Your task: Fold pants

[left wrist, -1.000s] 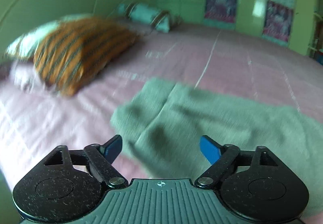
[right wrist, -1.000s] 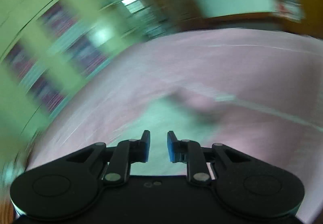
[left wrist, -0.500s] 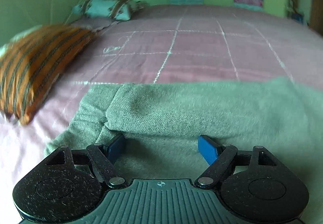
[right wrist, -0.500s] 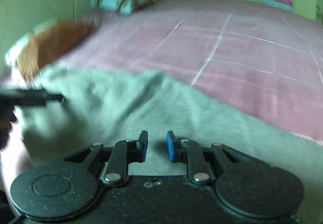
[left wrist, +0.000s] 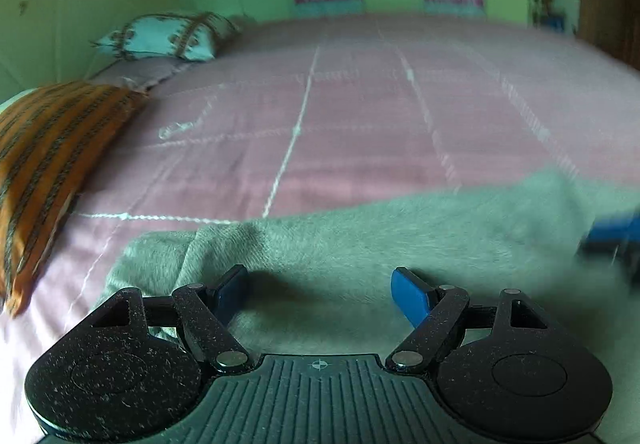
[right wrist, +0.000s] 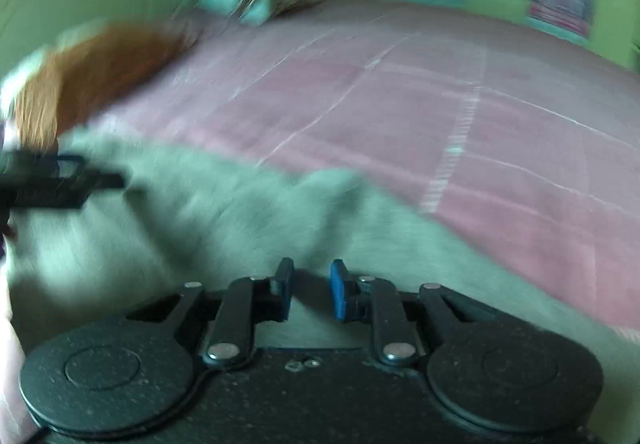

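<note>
The grey-green pants [left wrist: 360, 244] lie across the near part of a pink bed, with a folded edge at their left end. My left gripper [left wrist: 320, 294] is open wide, low over the pants near that left end, holding nothing. My right gripper [right wrist: 311, 294] has its jaws a narrow gap apart over the pants [right wrist: 224, 228], with no cloth between them. In the left wrist view the right gripper shows blurred at the right edge [left wrist: 616, 240]. In the right wrist view the left gripper shows blurred at the left edge [right wrist: 52, 180].
The pink checked bedspread [left wrist: 360, 116] stretches far behind the pants. An orange striped pillow [left wrist: 48, 156] lies at the left, a pale patterned pillow [left wrist: 164, 38] further back. Green walls with posters stand beyond the bed.
Both grippers have dropped closer to the pants. The right gripper swung from facing the wall to facing the bed and pants. The jaws kept their openings.
</note>
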`<action>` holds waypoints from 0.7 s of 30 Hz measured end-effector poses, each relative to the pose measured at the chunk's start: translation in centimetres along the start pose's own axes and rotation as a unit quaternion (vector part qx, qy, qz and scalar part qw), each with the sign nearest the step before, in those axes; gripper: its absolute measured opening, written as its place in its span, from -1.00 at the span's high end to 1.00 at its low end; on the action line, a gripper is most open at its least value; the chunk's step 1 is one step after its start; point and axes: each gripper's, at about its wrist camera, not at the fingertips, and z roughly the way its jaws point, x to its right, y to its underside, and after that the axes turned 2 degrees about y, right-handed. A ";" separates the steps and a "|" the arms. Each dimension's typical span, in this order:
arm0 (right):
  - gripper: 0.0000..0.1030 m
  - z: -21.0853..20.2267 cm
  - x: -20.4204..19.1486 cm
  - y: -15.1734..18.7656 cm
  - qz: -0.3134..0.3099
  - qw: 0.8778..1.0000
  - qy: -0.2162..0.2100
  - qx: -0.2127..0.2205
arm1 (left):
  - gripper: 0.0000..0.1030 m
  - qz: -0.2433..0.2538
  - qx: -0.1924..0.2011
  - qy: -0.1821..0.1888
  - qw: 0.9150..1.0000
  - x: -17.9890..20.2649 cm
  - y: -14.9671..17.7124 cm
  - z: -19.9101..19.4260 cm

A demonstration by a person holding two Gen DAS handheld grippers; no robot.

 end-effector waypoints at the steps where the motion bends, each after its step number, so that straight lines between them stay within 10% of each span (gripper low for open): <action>1: 0.80 0.6 0.6 -0.2 0.008 1.000 0.019 0.003 | -0.54 0.001 0.002 -0.016 1.000 -0.3 -0.3 0.1; 8: 0.76 1.5 3.2 -3.0 0.101 0.994 -0.019 0.029 | -0.54 -0.016 0.029 0.070 0.997 3.4 -3.3 -0.9; 12: 0.73 2.7 5.5 -2.5 0.116 0.992 0.050 -0.007 | -0.55 -0.028 -0.010 0.054 0.998 3.7 -1.4 1.8; 21: 0.63 -7.1 12.0 6.2 0.100 0.994 0.039 0.026 | -0.55 -0.012 0.016 0.095 0.995 8.3 -1.0 -1.5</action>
